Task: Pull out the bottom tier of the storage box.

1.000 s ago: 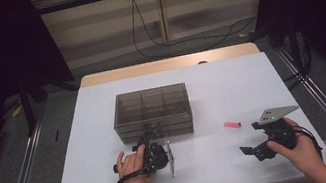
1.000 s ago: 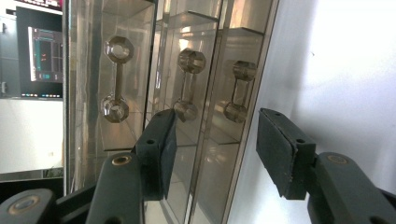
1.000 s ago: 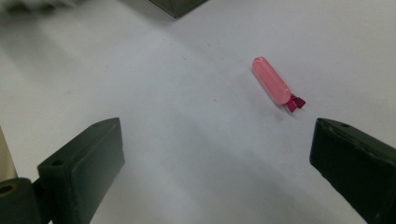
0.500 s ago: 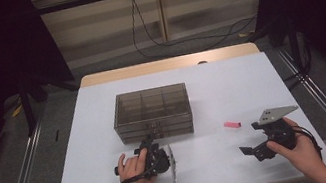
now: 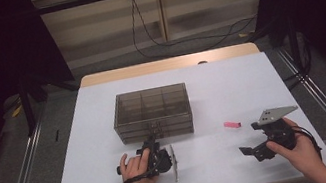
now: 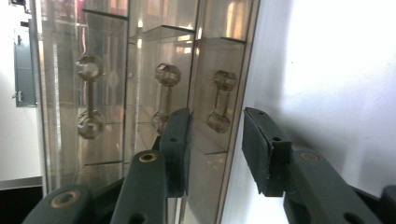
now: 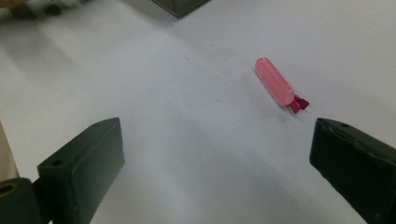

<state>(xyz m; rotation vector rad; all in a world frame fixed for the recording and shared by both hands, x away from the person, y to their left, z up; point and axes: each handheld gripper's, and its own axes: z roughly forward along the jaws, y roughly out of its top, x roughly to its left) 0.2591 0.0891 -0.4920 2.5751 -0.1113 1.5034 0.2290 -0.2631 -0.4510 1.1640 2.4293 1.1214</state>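
1. Left gripper (image 5: 155, 141) at the near front face of the clear drawer box (image 5: 151, 104), mid-table.
2. Its jaws have just been closing; they straddle a drawer handle (image 6: 219, 100), pads not yet pressing on it.
3. Right gripper (image 5: 252, 153) on the near right of the table (image 5: 249, 76), jaws spread wide, nothing between.
4. Pink tube (image 5: 232, 124) lies loose just beyond the right gripper, right of the box.

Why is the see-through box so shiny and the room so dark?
In the left gripper view, light glares off the smoky clear plastic drawer box, reflecting its knobs. In the high view, the white table is brightly lit while its surroundings stay dark. In the right gripper view, the pink capsule looks sharp.
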